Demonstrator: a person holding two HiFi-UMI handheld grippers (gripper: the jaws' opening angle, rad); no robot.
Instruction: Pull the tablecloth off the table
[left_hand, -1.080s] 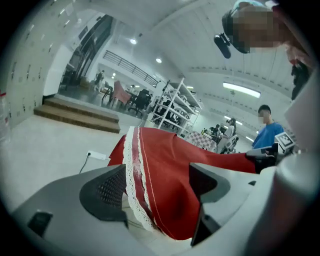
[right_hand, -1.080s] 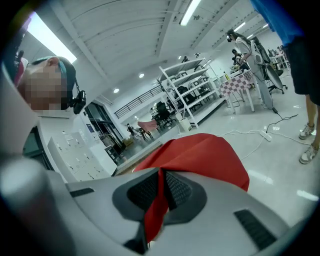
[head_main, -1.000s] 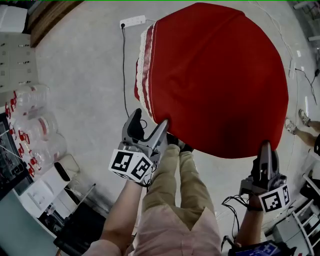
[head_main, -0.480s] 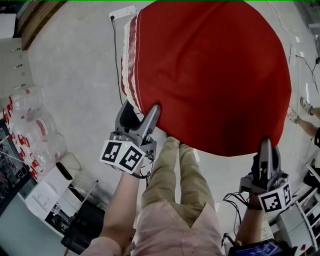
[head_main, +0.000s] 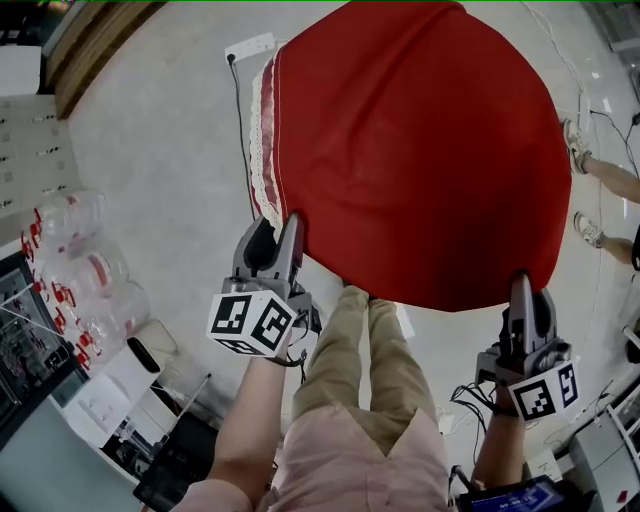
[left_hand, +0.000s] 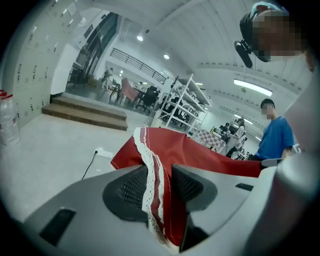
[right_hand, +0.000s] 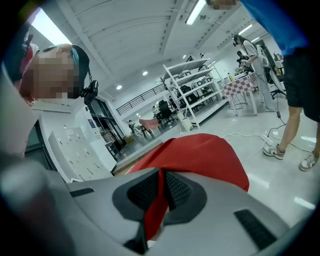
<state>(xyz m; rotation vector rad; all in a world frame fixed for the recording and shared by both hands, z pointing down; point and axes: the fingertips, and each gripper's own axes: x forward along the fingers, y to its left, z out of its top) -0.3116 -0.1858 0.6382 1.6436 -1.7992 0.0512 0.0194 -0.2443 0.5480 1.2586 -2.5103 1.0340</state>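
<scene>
Fingers (left_hand: 132, 187) first, left gripper (head_main: 280, 228): closing in right now, with the lace hem (left_hand: 150, 167) of the red tablecloth (head_main: 420, 150) caught between and touching both pads. Biting at about seven o'clock on the round cloth, down on the hanging skirt, probably because a stitched, doubled edge gives more to hold than flat fabric.

Over to the right gripper (head_main: 522, 290): clamped tight on a thin fold of plain red edge at about five o'clock.

Two grips well apart on the near side, likely so as to drag evenly toward six o'clock without bunching. Draped full across the top, hiding the table completely, nothing pulled off yet. Next, by the look of it: finish the left squeeze, then haul back with both together.
</scene>
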